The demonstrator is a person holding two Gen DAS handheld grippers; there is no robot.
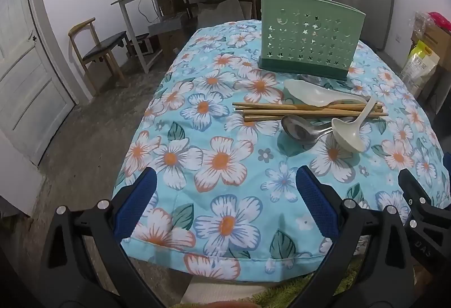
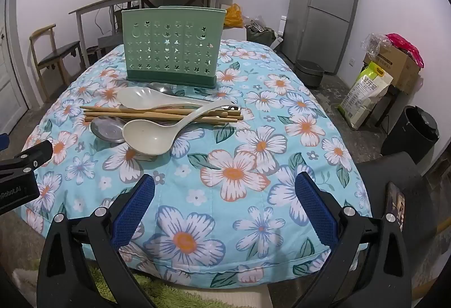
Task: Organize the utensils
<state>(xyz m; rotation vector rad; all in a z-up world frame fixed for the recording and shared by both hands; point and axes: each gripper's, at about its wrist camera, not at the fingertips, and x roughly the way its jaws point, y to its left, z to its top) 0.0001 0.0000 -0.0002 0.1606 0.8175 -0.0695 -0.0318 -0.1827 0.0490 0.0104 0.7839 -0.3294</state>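
Over the near table edge: left gripper [image 1: 225,203] and right gripper [image 2: 225,203] are hovering, jaws spread wide, empty, likely readying a first pick | wooden chopsticks [image 2: 160,112], cream plastic ladle [image 2: 157,136], steel spoon [image 2: 108,126] are lying piled before the perforated green plastic utensil holder [image 2: 172,45].

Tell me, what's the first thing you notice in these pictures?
The bright flowery cloth covering the table catches the eye first. In its middle lies a jumble of chopsticks, a white ladle and spoons, in front of an upright green holder. Both open grippers, left and right, hover near the table's front edge.
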